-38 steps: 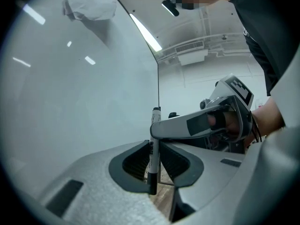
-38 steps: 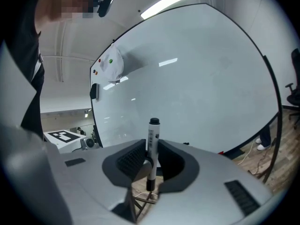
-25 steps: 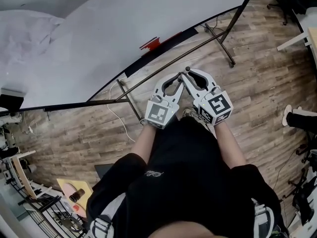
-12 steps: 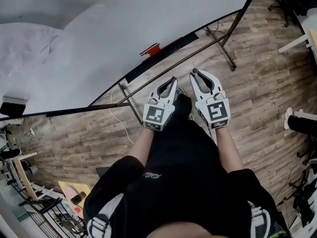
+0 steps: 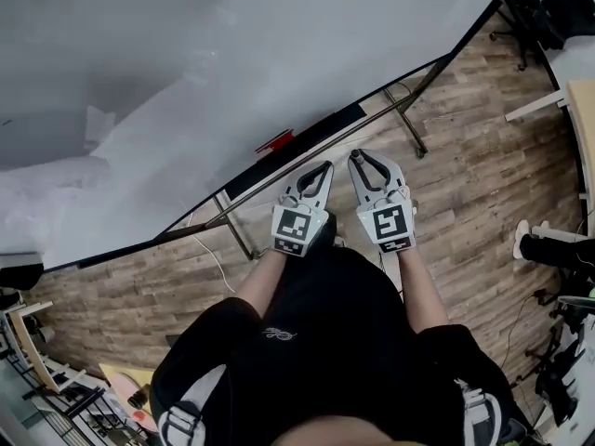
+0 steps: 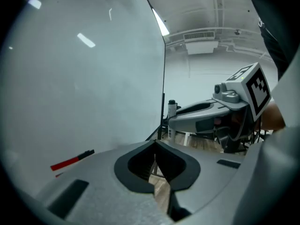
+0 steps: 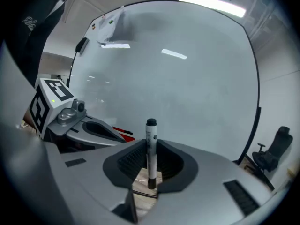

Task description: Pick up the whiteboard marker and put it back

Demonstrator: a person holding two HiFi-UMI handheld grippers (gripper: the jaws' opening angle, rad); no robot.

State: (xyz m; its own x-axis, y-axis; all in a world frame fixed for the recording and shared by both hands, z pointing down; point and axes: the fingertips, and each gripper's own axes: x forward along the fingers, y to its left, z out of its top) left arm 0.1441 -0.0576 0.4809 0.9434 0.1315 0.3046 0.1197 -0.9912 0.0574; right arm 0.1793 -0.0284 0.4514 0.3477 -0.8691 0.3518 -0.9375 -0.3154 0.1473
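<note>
In the head view, a person stands in front of a big whiteboard [image 5: 186,82]. The left hand-held gripper [image 5: 324,166] and the right hand-held gripper [image 5: 356,155] are side by side, close together, and point at the board's bottom edge. A dark ledge [image 5: 325,124] runs along that edge. A red thing [image 5: 276,141] lies on it. The pen is too small to see here.

In the left gripper view, the left hand-held gripper [image 6: 154,146] is clenched. Its tips touch and nothing is between them. The red thing [image 6: 71,160] is off to the left, low by the board.

In the right gripper view, the right hand-held gripper [image 7: 151,146] is grasping the whiteboard marker [image 7: 151,136]. The pen stands straight up between the jaws, with its black cap on top.

I think the job now is to put the pen back on the ledge. It looks best to go slowly, tip the pen so it lies flat, bring it low over a bare bit of ledge next to the red thing, and only then let go. If it drops from high up, it could roll off onto the floor [image 5: 465,156].

A metal bar [image 5: 299,164] of the stand sits just under the ledge and could get bumped. The left one is very near too, so it should stay aside. A chair [image 7: 273,150] is far off to the right.
</note>
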